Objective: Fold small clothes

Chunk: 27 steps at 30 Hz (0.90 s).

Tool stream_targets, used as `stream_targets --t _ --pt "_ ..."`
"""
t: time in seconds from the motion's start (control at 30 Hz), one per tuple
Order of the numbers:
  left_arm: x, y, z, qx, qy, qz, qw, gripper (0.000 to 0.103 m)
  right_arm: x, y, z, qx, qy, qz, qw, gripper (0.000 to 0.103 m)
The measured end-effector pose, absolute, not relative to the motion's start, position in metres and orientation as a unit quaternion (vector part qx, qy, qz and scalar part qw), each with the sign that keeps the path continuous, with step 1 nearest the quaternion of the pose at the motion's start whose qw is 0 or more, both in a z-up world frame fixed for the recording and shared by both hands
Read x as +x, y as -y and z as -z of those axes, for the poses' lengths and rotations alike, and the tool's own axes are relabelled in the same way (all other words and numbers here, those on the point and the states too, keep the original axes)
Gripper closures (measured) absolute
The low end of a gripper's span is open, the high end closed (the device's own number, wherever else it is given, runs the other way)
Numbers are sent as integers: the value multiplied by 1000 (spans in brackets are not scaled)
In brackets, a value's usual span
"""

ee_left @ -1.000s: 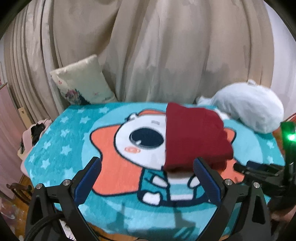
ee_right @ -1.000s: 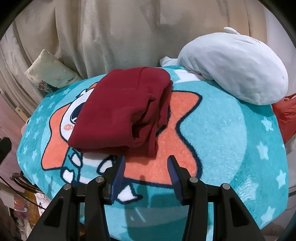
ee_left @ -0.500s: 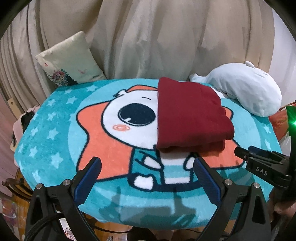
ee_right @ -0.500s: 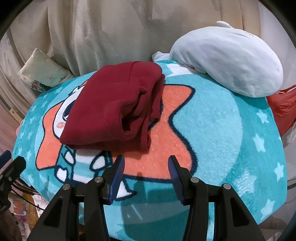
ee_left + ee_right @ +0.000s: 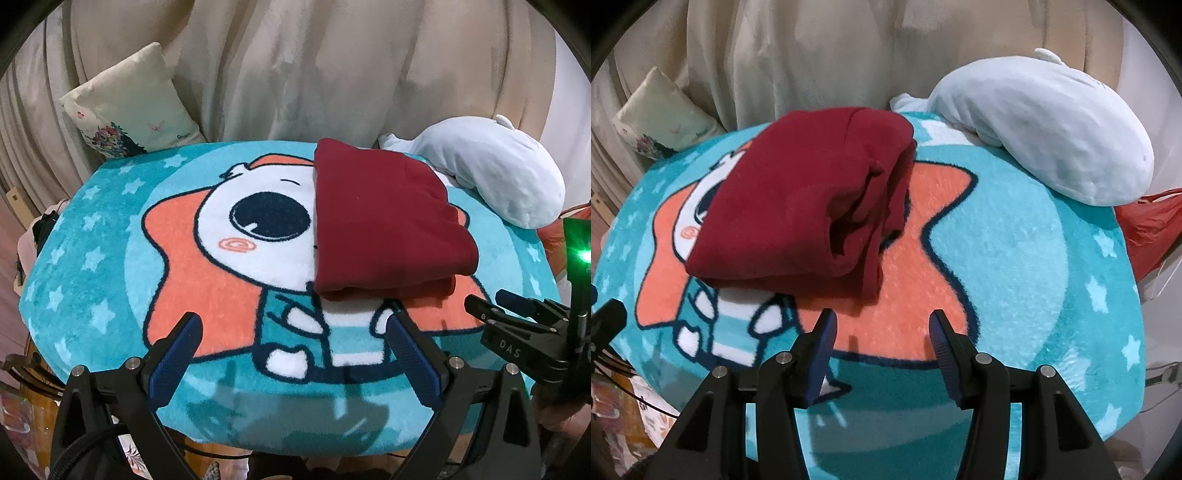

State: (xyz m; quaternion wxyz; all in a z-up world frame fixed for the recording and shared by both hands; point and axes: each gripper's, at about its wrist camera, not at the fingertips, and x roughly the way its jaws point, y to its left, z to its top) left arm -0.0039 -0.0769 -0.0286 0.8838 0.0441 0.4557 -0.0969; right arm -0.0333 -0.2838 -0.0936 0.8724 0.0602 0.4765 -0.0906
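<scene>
Both views are evenly and fairly brightly lit by soft indoor light from above, with colours well saturated on the blanket. Soft shadows fall on the blanket's near edge below each hand-held gripper, and a thin dark shadow sits under the folded red garment. A green indicator light blooms into glare at the right edge of the left wrist view. Fisheye distortion bows the blanket and the curtain outward, and black vignette fills the corners. Focus is sharp at centre; the curtain looks slightly soft and noisy, and the edges smear.
</scene>
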Motion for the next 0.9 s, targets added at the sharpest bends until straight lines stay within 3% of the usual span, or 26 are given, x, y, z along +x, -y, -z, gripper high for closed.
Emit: stream_targets --t 0.9 --pt "25 87 46 57 -483 93 869 4 -18 295 92 60 -457 108 881 46"
